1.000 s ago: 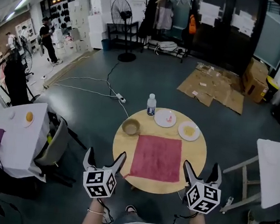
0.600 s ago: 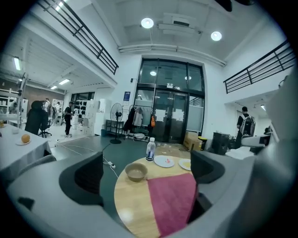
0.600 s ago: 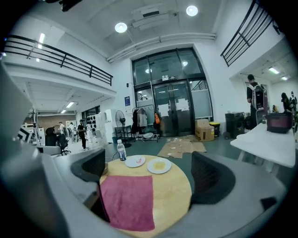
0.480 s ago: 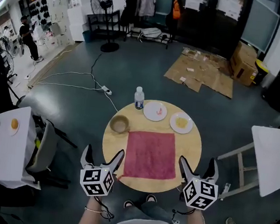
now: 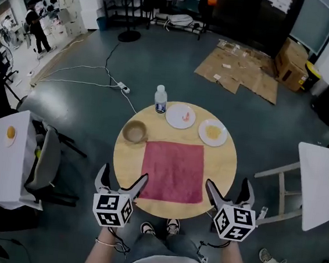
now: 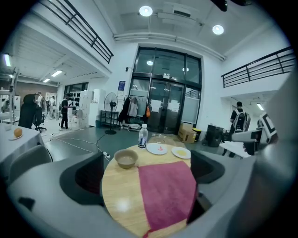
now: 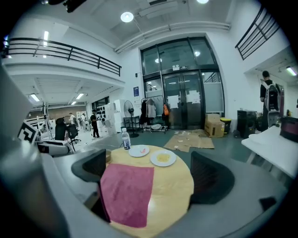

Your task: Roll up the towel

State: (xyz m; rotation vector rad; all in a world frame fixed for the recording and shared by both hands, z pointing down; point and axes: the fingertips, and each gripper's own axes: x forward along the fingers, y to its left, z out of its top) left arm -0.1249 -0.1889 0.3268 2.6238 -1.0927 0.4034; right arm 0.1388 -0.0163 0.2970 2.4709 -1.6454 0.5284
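Note:
A dark red towel lies flat and unrolled on the round wooden table, reaching its near edge. The left gripper hovers open at the table's near left edge, just left of the towel's near left corner. At the near right edge the right gripper is open too, right of the towel's near right corner. Neither holds anything. In the left gripper view the towel fills the right half of the gap between the jaws. The right gripper view shows the towel towards the left jaw.
Beyond the towel stand a tan bowl, a water bottle and two white plates with food. A chair and white table are at left, another white table at right. My shoes show under the near edge.
The view has shifted, so the table sits closer and more centred. Both grippers have come up to the table's near edge beside the towel's near corners, still open.

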